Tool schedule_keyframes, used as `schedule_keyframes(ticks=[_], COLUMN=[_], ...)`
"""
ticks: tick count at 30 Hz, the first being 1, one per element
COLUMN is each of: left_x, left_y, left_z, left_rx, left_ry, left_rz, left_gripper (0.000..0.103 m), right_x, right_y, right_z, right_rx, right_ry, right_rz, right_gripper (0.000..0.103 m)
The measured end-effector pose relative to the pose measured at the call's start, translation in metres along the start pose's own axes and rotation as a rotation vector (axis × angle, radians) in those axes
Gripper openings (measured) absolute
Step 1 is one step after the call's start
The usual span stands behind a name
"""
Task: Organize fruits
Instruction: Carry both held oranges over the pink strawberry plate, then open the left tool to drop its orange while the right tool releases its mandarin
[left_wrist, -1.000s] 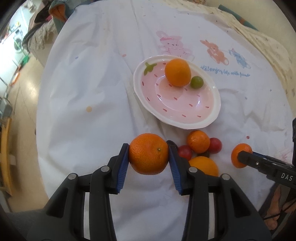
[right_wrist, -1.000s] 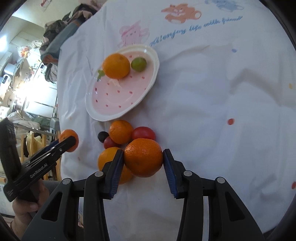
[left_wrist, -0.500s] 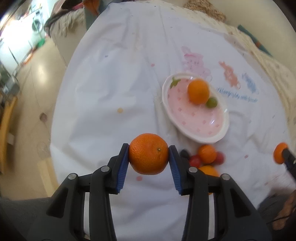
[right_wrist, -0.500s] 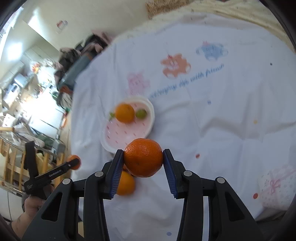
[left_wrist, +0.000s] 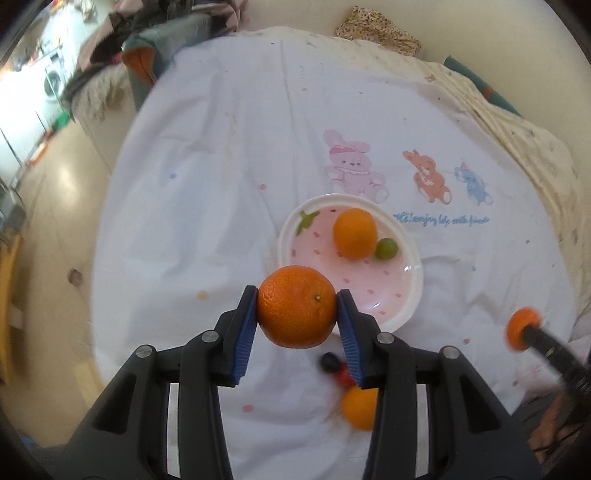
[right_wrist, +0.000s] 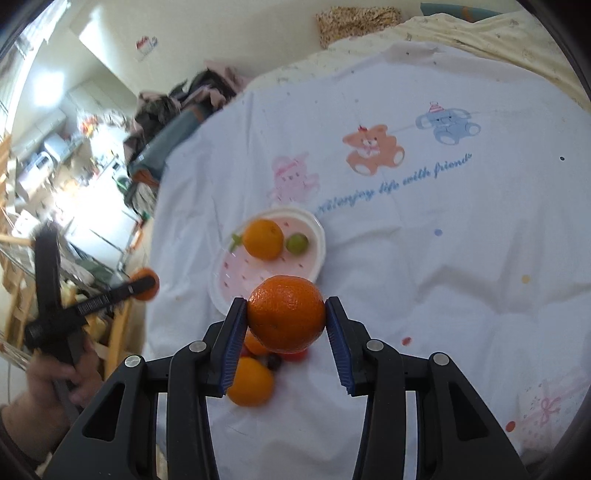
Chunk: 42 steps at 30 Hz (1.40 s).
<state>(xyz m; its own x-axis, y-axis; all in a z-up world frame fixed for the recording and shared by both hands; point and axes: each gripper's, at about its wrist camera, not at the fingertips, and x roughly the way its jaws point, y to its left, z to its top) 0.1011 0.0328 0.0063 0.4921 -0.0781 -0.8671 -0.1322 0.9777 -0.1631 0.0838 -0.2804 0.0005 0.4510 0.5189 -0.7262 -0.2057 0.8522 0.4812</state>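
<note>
My left gripper (left_wrist: 297, 325) is black moulded plastic, two angular arms with triangular cut-outs, a silver round screw head at each joint. Its fingers (left_wrist: 246, 334) carry ribbed blue pads. My right gripper (right_wrist: 286, 332) is built the same: black frame, silver screws, blue ridged pads. Side on, the left one shows small white lettering, too blurred to read.

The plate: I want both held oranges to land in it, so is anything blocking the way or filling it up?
Nothing visible blocks the way. The left claw and right claw each hold an orange above the cloth, with open air to the plate. An orange and a small green fruit sit at its far side; the near part is bare.
</note>
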Motion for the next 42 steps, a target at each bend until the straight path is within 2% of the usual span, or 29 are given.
schedule_keyframes(ticks=[4, 8, 9, 14, 18, 27, 31, 34, 42], left_x=[0.001, 0.011, 0.017, 0.038, 0.052, 0.098, 0.118, 0.125, 0.143], left_y=[0.001, -0.005, -0.004, -0.005, -0.009, -0.025, -0.023, -0.023, -0.028], left_z=[0.009, 0.016, 0.018, 0.027, 0.029, 0.033, 0.035, 0.039, 0.043], left_rx=[-0.01, 0.112, 0.116, 0.096, 0.072, 0.191, 0.195, 0.18, 0.207], left_ry=[0.007, -0.005, 0.009, 0.043, 0.07, 0.106, 0.13, 0.14, 0.155], left_rz=[-0.011, 0.045, 0.046, 0.003, -0.065, -0.019, 0.008, -0.006, 0.01], left_gripper=[0.038, 0.038, 0.038, 0.038, 0.038, 0.038, 0.038, 0.038, 0.039], right_x=[0.008, 0.008, 0.007, 0.024, 0.051, 0.12, 0.149, 0.167, 0.203], right_y=[-0.015, -0.027, -0.027, -0.024, -0.016, -0.017, -0.026, -0.026, -0.02], right_z=[0.002, 0.012, 0.016, 0.044, 0.063, 0.086, 0.095, 0.101, 0.112], right_rx=[0.062, 0.162, 0.167, 0.12, 0.069, 0.031, 0.061, 0.067, 0.044], right_ry=[0.008, -0.015, -0.021, -0.01, 0.024, 0.142, 0.192, 0.221, 0.253], right_rz=[-0.017, 0.045, 0.054, 0.079, 0.084, 0.076, 0.068, 0.076, 0.071], right_gripper=[0.045, 0.045, 0.045, 0.045, 0.045, 0.045, 0.045, 0.045, 0.045])
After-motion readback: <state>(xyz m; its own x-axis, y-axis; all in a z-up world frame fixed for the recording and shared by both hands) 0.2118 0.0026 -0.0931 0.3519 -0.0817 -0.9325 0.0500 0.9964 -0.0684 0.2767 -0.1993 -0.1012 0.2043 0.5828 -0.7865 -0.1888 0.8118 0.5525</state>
